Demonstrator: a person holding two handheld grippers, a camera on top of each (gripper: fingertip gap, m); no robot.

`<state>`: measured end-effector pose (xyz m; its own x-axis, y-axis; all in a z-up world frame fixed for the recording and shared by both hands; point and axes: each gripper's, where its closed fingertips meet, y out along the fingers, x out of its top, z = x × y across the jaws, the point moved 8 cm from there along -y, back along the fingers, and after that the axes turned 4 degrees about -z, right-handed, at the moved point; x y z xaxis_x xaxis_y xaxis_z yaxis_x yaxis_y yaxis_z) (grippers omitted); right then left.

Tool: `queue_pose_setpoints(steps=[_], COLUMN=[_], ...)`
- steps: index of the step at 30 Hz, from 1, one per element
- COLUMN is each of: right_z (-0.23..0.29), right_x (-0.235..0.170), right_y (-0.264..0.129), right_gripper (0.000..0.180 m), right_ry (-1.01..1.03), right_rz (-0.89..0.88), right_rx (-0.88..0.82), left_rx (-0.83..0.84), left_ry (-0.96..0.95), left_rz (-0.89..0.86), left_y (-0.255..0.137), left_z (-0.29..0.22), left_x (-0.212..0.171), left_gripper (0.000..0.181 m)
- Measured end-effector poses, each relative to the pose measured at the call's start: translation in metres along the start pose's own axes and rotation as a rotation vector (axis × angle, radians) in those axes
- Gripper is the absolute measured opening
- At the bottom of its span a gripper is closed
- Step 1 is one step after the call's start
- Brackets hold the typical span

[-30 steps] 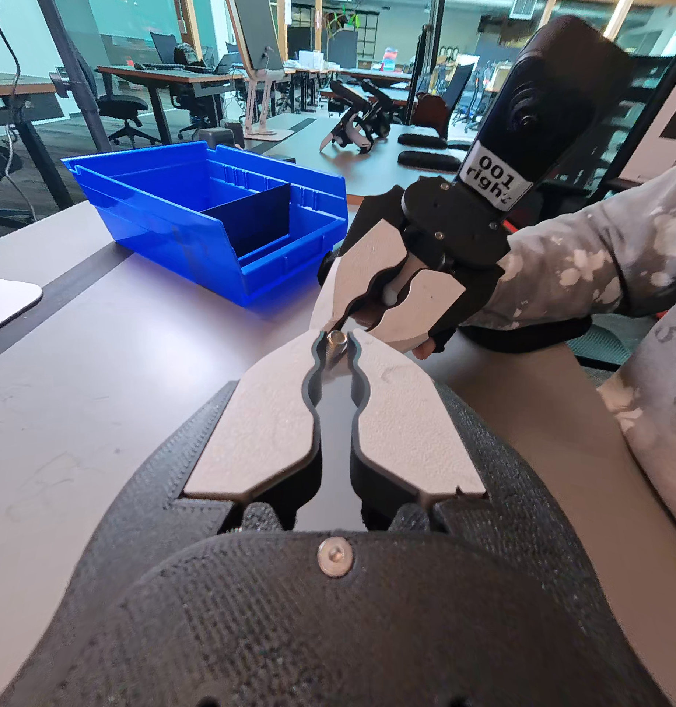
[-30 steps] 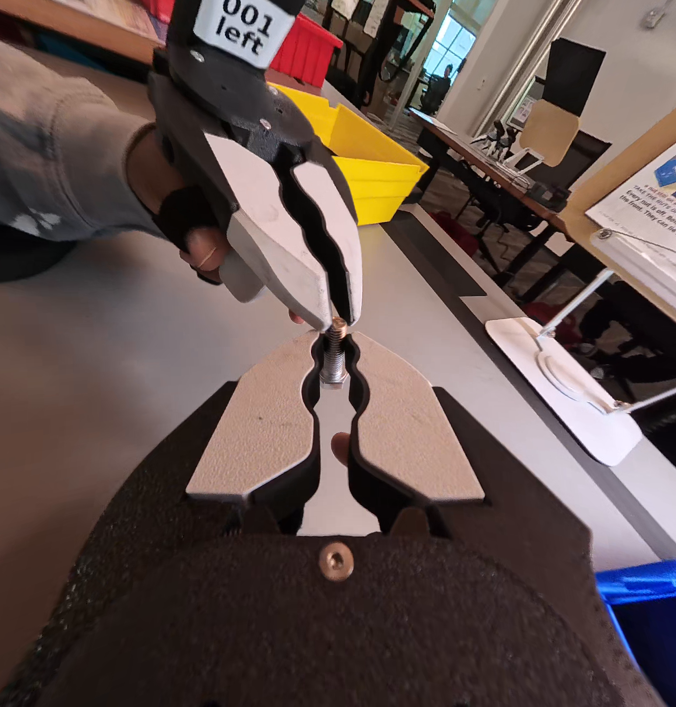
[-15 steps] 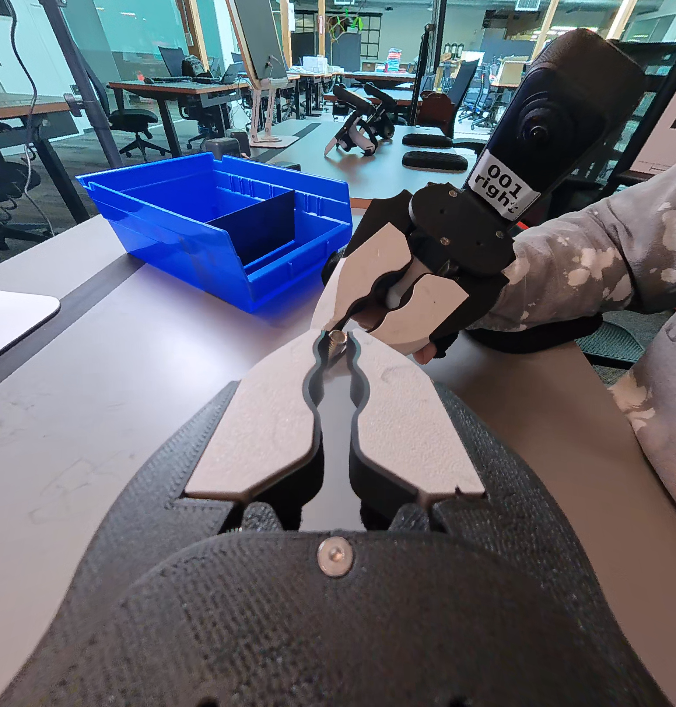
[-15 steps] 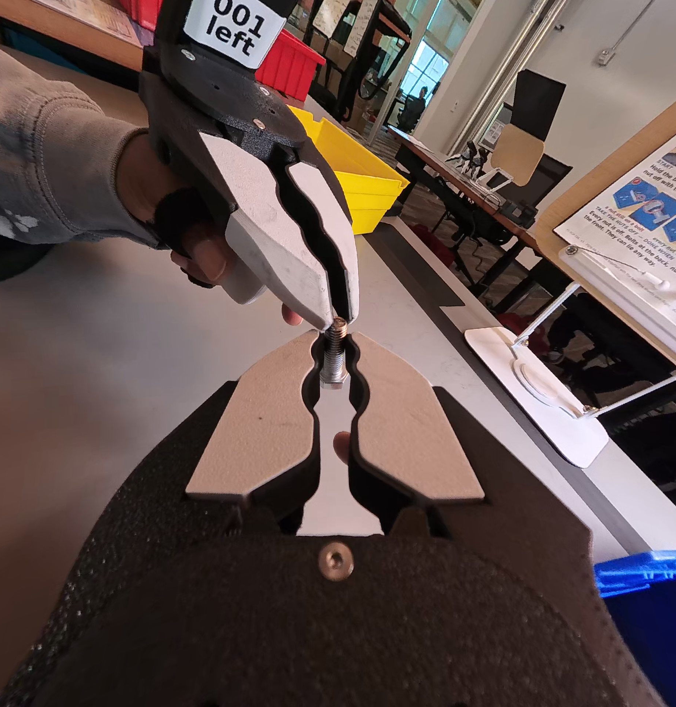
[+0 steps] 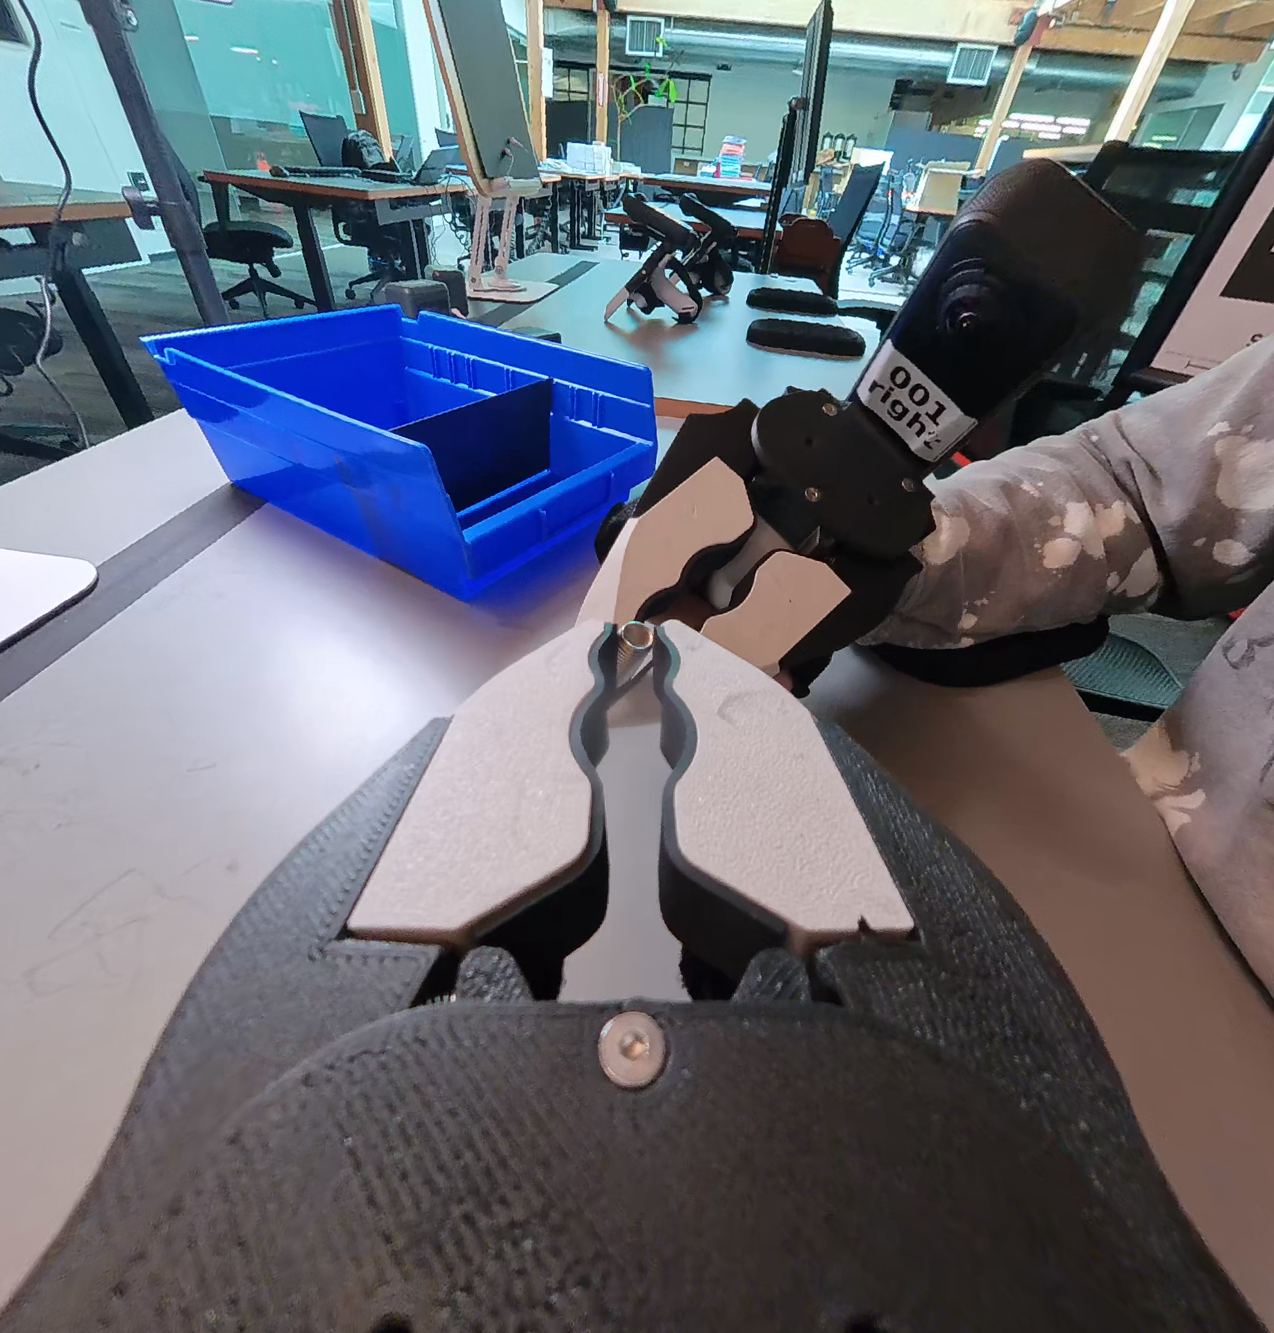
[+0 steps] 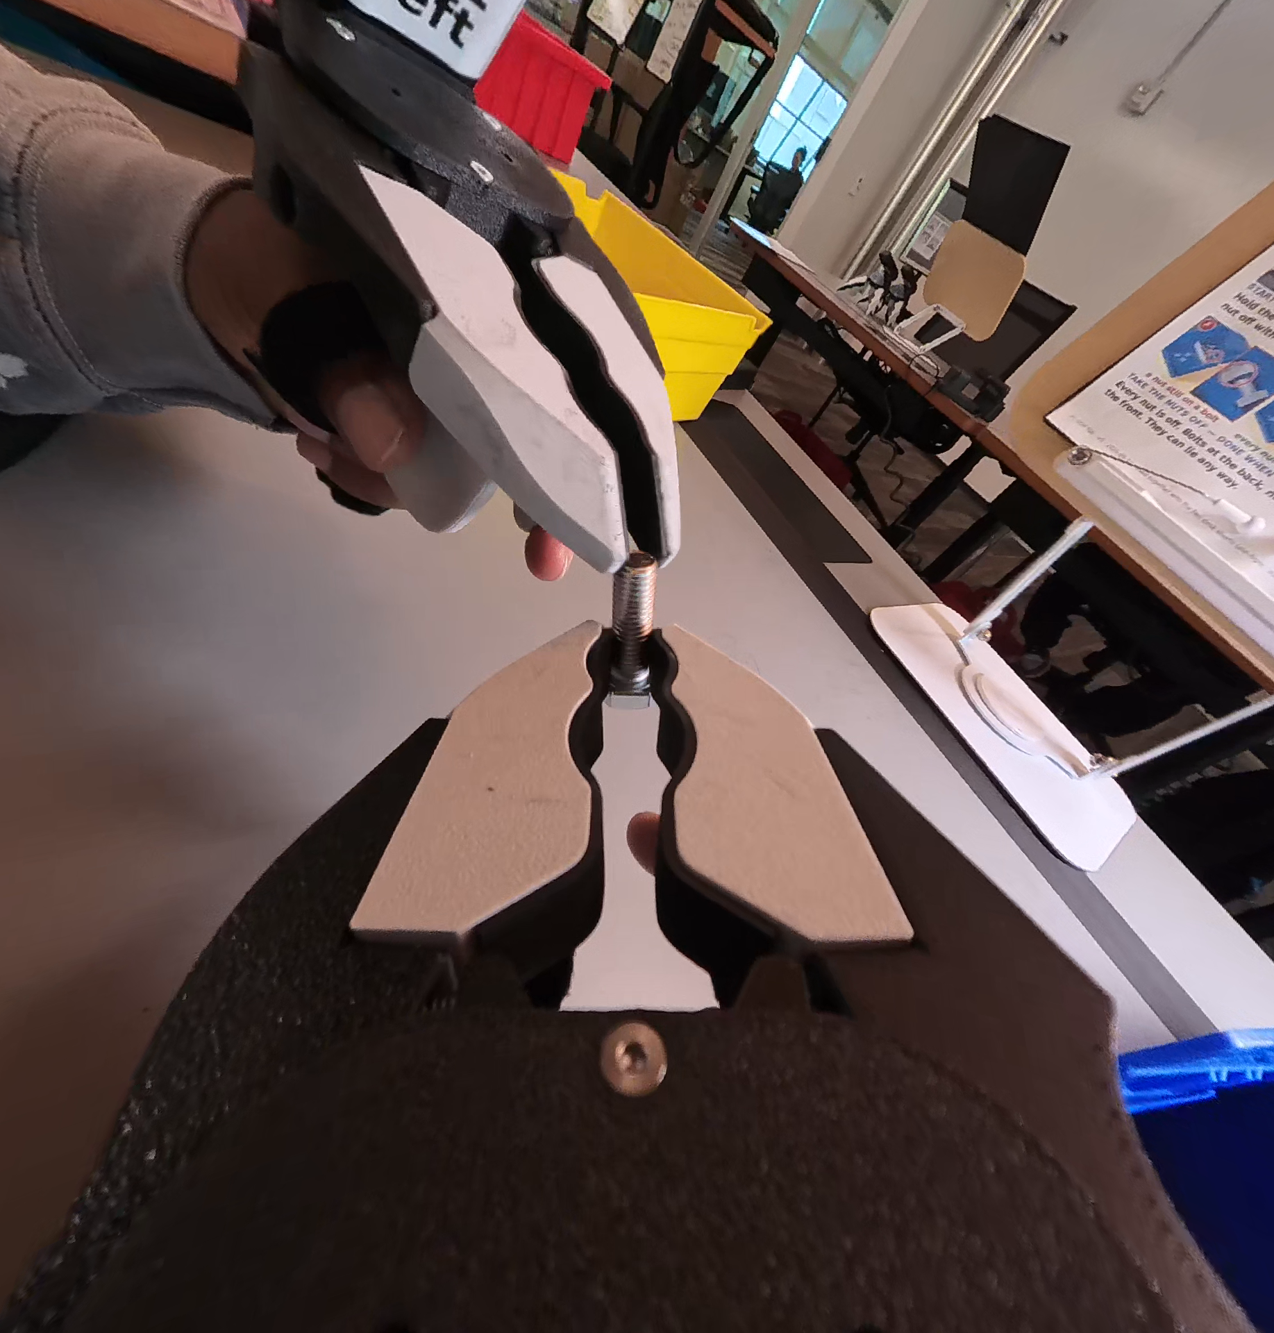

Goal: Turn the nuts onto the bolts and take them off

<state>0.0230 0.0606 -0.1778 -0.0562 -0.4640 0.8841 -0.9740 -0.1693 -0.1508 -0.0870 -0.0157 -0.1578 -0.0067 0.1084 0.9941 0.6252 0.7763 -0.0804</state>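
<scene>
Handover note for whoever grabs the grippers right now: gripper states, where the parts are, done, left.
Right gripper: shut on the bolt at its head end, thread pointing away from the camera.
Left gripper: shut at the tip of the thread; whether a nut sits between its fingertips cannot be told, they hide it.
Both are held above the grey table. Blue bin stands behind them on the left gripper's side, yellow bin further down the table.
Done: bolt gripped at both ends.
Left: confirm the nut's position, finish turning it, then sort parts.
</scene>
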Motion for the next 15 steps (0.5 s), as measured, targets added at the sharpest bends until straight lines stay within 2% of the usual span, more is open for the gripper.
queue_pose_setpoints(steps=[4,7,12,15], right_z=[0.0019,0.0038,0.0001,-0.0050], right_x=[-0.0010,0.0013,0.0036,-0.0017], right_y=[0.0018,0.0017,0.0000,0.0009], right_gripper=[0.009,0.009,0.010,0.028], right_ry=[-0.010,-0.006,0.084,0.182], right_rz=[0.039,0.038,-0.024,-0.041], right_rx=[-0.003,0.007,0.021,0.045], left_rx=[0.022,0.013,0.035,0.065], left_ry=[0.006,0.036,0.042,0.009], left_rz=[0.013,0.041,0.031,0.062], left_y=[0.0010,0.0035,0.0009,-0.0014], left_z=[0.0020,-0.0009,-0.0005,0.0043], left_x=[-0.0043,-0.0067,0.0002,0.0004], left_gripper=[0.020,0.013,0.010,0.010])
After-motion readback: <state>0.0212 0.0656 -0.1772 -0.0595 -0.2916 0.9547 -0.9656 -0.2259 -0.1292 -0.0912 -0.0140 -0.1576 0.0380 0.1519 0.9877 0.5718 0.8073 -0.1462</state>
